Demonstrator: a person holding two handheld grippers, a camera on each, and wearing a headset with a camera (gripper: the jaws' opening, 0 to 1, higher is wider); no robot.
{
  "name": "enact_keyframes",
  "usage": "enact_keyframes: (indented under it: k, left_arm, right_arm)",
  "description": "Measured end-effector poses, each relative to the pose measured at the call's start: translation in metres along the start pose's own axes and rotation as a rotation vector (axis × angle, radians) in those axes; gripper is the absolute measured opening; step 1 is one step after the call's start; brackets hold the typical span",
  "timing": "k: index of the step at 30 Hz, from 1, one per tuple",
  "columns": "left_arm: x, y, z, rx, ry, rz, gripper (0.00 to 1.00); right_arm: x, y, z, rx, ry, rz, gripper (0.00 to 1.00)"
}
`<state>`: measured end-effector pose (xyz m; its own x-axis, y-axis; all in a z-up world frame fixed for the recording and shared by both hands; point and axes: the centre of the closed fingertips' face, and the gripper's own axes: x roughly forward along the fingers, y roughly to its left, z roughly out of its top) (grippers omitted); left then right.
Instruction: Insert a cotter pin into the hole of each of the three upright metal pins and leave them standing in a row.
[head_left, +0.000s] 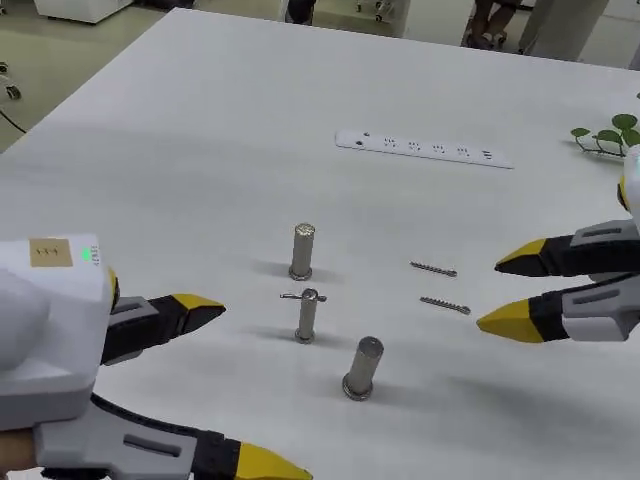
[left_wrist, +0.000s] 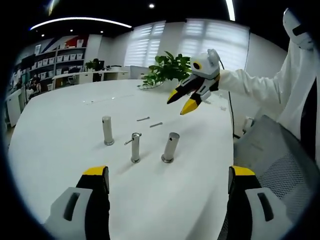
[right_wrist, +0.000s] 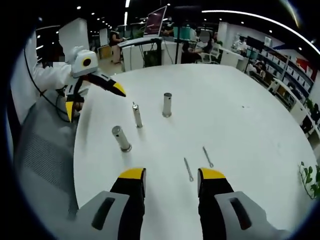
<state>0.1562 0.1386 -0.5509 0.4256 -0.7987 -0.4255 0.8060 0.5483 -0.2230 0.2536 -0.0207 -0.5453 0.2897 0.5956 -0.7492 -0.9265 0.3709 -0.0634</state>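
Surface (head_left: 200, 120): lying white and flat, carrying everything.
Left hand-held gripper (head_left: 235, 390): hovering wide open, empty.
Right hand-held gripper (head_left: 492, 293): hovering open, empty, right of the row.
Metal pins (head_left: 302, 251): standing mid-surface in a row; shiny, stubby, likely tipping easily; middle pin (head_left: 307, 320) carrying an inserted cotter pin (head_left: 290, 296).
Loose cotter pins (head_left: 433, 269): lying right of them; thin, likely light and slippery; pinching mid-shank looks best.

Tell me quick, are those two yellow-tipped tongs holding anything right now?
Left tongs: open wide, holding nothing.
Right tongs: open, holding nothing.
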Motion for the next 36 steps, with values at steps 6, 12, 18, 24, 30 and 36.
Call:
enact_keyframes:
  k: [6, 12, 18, 24, 30, 36]
  left_arm:
    - [-0.003, -0.002, 0.003, -0.002, -0.014, -0.006, 0.99]
    - [-0.003, -0.001, 0.003, -0.010, -0.014, -0.003, 0.99]
    - [-0.003, 0.000, 0.003, -0.022, -0.021, 0.002, 0.99]
    - [-0.002, 0.001, -0.001, -0.033, -0.014, 0.000, 0.97]
    - [-0.003, 0.002, 0.000, -0.040, -0.017, 0.004, 0.97]
    - [-0.002, 0.004, 0.000, -0.047, -0.018, 0.006, 0.97]
  right_arm:
    - [0.014, -0.007, 0.000, -0.058, 0.045, 0.023, 0.29]
    - [0.027, -0.011, -0.003, -0.121, 0.117, 0.055, 0.27]
    - [0.037, -0.013, -0.019, -0.185, 0.216, 0.082, 0.22]
    - [0.045, -0.018, -0.031, -0.197, 0.267, 0.106, 0.18]
    - [0.051, -0.024, -0.037, -0.195, 0.292, 0.117, 0.14]
    - [0.056, -0.029, -0.041, -0.185, 0.315, 0.120, 0.12]
